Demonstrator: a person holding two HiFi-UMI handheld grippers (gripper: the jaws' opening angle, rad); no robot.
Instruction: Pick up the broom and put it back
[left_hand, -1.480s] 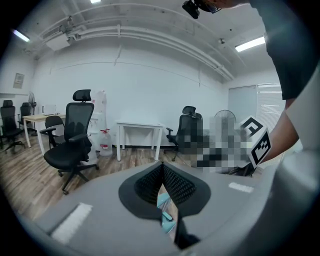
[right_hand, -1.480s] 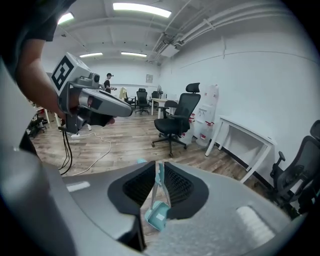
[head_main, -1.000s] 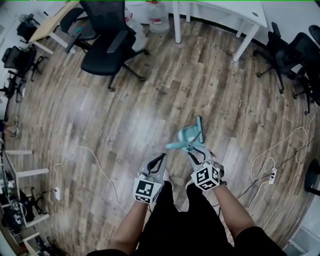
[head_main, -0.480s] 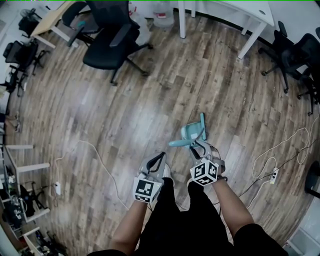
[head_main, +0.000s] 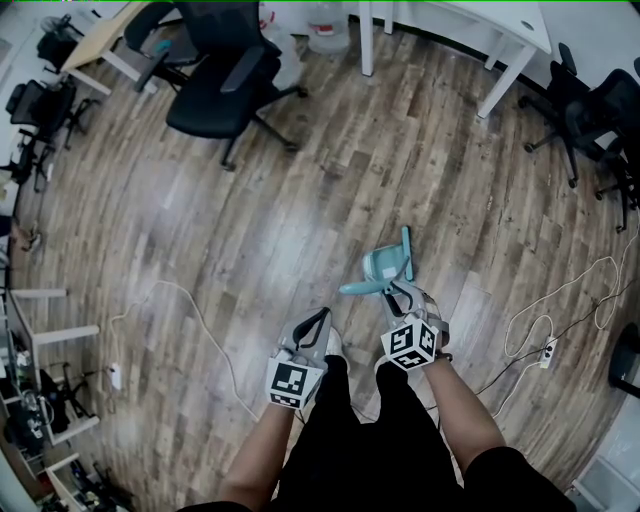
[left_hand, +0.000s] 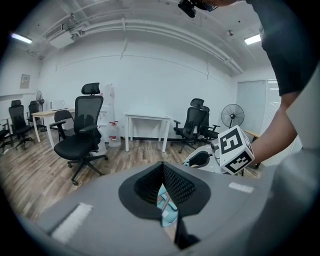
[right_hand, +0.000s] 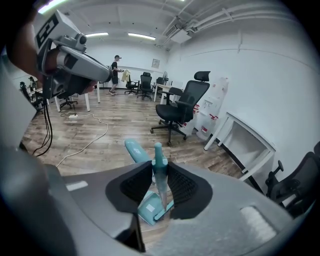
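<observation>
Okay, right gripper (right_hand: 160, 168) jaws have just been closing on the slim teal plastic broom (right_hand: 158, 152), seemingly gripping its handle. Left gripper (left_hand: 162, 167) is pinched together, empty. Grasping step; next, lift it clear of the teal dustpan (head_main: 383, 266).

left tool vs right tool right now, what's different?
The right tool has just closed its jaws further, onto the upright teal handle; the left tool has its jaws together, empty. The right tool reaches the dustpan; the left tool hangs short of it, over the floor. Both point forward and down.
</observation>
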